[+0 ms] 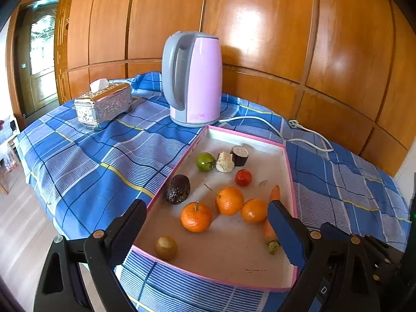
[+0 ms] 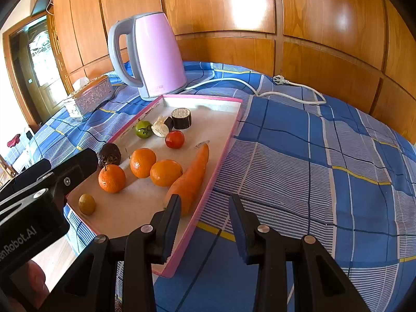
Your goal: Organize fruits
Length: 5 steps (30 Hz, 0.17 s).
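Observation:
A pink-rimmed tray (image 1: 182, 153) (image 2: 228, 140) lies on the blue checked cloth. It holds three oranges (image 1: 196, 216) (image 2: 111, 178), a carrot (image 2: 191, 179) (image 1: 275, 193), a dark avocado (image 1: 178, 189) (image 2: 109, 154), a green fruit (image 1: 206, 161) (image 2: 143, 129), a red tomato (image 1: 243, 177) (image 2: 174, 139), a kiwi (image 1: 166, 247) (image 2: 86, 204), a white piece (image 1: 225, 161) and an aubergine chunk (image 1: 239, 155) (image 2: 181, 118). My left gripper (image 1: 206, 214) is open and empty above the tray's near end. My right gripper (image 2: 205, 202) is open and empty over the tray's right rim, beside the carrot.
A pink kettle (image 1: 193, 78) (image 2: 153, 54) stands behind the tray, its white cord and plug (image 1: 296, 124) (image 2: 279, 80) trailing right. A silver tissue box (image 1: 104, 105) (image 2: 89, 96) sits at the left. A wood-panelled wall backs the table; the floor lies to the left.

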Motion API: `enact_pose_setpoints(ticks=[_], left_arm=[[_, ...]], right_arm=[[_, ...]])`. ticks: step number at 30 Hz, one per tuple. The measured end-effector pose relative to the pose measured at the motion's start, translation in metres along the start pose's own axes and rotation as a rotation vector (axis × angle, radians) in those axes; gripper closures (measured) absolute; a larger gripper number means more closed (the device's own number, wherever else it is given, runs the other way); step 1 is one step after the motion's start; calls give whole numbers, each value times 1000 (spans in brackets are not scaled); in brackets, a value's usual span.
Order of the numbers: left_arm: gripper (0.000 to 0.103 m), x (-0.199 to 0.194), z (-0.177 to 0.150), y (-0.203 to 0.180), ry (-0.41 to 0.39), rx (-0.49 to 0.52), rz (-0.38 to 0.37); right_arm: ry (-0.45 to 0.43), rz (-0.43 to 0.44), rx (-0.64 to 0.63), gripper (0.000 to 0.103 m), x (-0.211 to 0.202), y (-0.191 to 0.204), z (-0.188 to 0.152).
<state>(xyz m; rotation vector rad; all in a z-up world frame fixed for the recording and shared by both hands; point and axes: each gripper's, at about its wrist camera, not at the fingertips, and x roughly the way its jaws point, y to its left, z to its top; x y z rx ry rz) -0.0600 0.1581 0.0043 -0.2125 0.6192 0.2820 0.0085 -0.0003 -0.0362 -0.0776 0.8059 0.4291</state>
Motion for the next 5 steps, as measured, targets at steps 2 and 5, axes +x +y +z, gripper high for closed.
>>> enact_pose_setpoints(ticks=[2,5], left_arm=[[9,0,0,-1,-1,2,-4],[9,0,0,0,0,-4,2]], right_arm=[[-1,0,1,65,0,0,0],[-4,0,7,65,0,-3,-1]])
